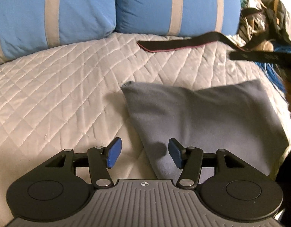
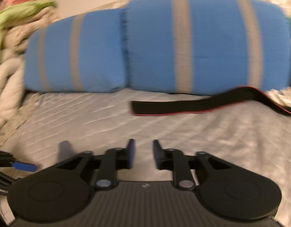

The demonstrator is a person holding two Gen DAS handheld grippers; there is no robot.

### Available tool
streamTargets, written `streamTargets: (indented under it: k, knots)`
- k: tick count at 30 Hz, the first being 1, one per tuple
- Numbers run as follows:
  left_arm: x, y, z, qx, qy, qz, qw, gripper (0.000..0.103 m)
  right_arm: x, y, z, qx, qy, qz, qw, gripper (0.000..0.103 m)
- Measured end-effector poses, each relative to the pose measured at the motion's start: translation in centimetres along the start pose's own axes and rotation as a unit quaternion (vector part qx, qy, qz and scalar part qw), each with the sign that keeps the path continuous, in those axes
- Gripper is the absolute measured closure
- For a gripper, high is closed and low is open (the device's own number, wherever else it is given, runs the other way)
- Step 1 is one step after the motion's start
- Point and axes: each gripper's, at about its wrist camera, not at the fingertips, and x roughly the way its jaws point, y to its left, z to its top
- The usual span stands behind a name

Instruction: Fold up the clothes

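Note:
A folded grey cloth [image 1: 202, 123] lies on the white quilted bedspread [image 1: 60, 94], right of centre in the left wrist view. My left gripper [image 1: 144, 154] hovers over the cloth's near left corner. It is open, its blue pads [image 1: 114, 152] set apart and pressing on nothing. In the blurred right wrist view my right gripper [image 2: 144, 151] is over the bare bedspread [image 2: 221, 141], open with nothing between its fingers. One blue pad of the left gripper [image 2: 24, 166] shows at that view's lower left edge. The grey cloth is out of the right wrist view.
Two blue pillows with grey stripes [image 1: 164, 7] [image 2: 202, 43] line the far side of the bed. A black strap with a red edge [image 1: 170, 44] [image 2: 183, 106] lies before them. Mixed clothes are heaped at the far right [image 1: 263, 19] and the left [image 2: 11, 28].

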Motion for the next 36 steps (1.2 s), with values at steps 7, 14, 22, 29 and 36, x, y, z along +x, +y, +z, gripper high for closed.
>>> streamTargets:
  k: [7,14,22,29,36]
  knots:
    - [-0.6,-0.8,0.8,-0.007,-0.013,-0.012,0.9998,0.05,-5.6,-3.3,-3.8,0.043,0.046,0.022,0.998,0.035]
    - [-0.2,-1.5,1.1,-0.011,-0.02,-0.013,0.9996,0.05,-9.7,-5.5,-8.2,0.127,0.124,0.072,0.981,0.035]
    - [0.1,-1.4,1.3,-0.024,-0.026,-0.008,0.9993,0.05,-10.4,-6.1,-10.3,0.171,0.171,0.097,0.966,0.035]
    - [-0.1,-1.4,1.4,-0.026,-0.036,-0.003,0.999,0.05,-9.0,-5.1,-10.4,0.147,0.203,0.077,0.965,0.035]
    - [-0.1,-1.1,1.1,-0.027,-0.033,0.002,0.9991,0.05,-7.1,-4.1,-10.9,0.117,0.23,0.054,0.965,0.039]
